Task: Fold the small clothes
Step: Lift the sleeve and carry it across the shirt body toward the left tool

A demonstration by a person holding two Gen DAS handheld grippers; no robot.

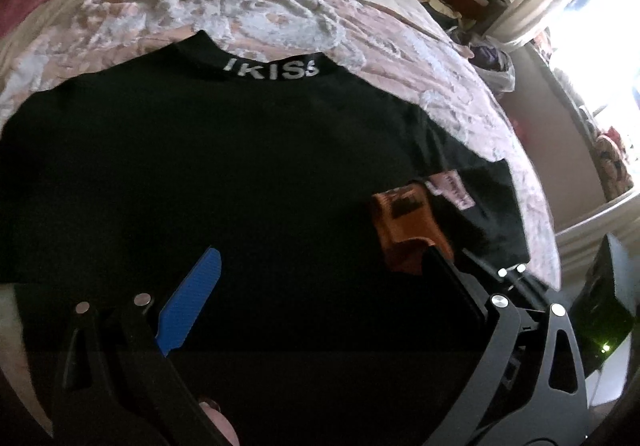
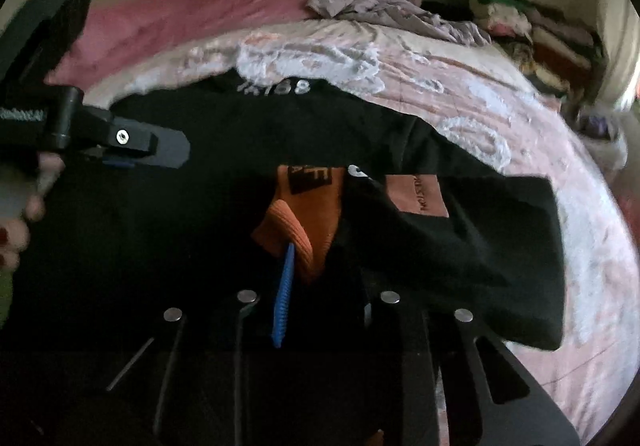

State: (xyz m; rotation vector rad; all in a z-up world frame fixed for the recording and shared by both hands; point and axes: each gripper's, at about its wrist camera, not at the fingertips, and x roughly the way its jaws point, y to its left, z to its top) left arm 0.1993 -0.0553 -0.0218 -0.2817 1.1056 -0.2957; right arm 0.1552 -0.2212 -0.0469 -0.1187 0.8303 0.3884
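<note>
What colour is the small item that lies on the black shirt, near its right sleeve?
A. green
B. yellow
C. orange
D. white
C. An orange sock with a ribbed cuff lies on the black shirt, and the left wrist view shows the same colour beside the sleeve.
</note>
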